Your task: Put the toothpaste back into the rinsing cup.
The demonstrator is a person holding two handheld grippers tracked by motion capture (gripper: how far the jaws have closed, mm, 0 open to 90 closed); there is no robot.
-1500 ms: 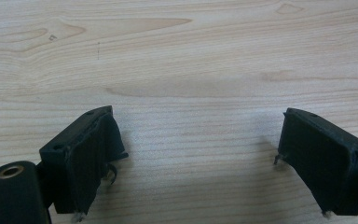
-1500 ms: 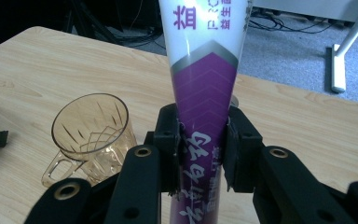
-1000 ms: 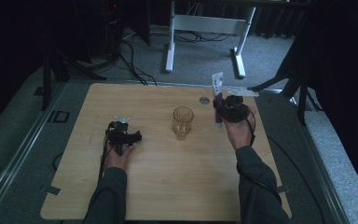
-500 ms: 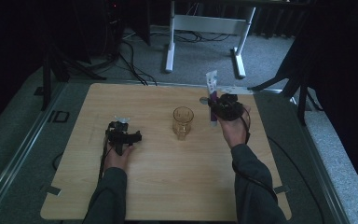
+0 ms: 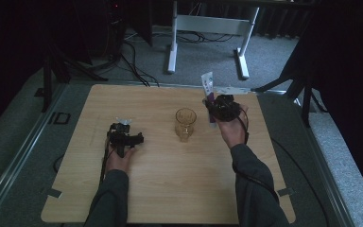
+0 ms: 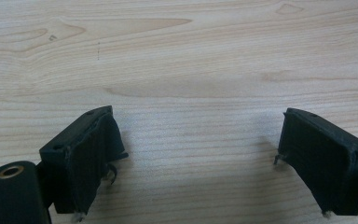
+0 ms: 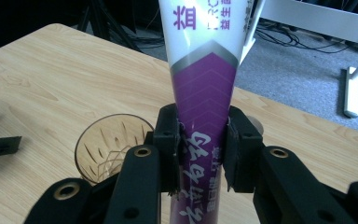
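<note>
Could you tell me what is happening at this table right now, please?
A person works with two handheld grippers. The right gripper is shut on a purple-and-white tube, holding it upright above the wooden table, just right of an amber glass. The left gripper rests low over the wood, jaws open and empty.

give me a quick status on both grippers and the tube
Right gripper shut on purple-white tube, raised beside glass. Left gripper open, empty, low over table. Nothing in the way.
</note>
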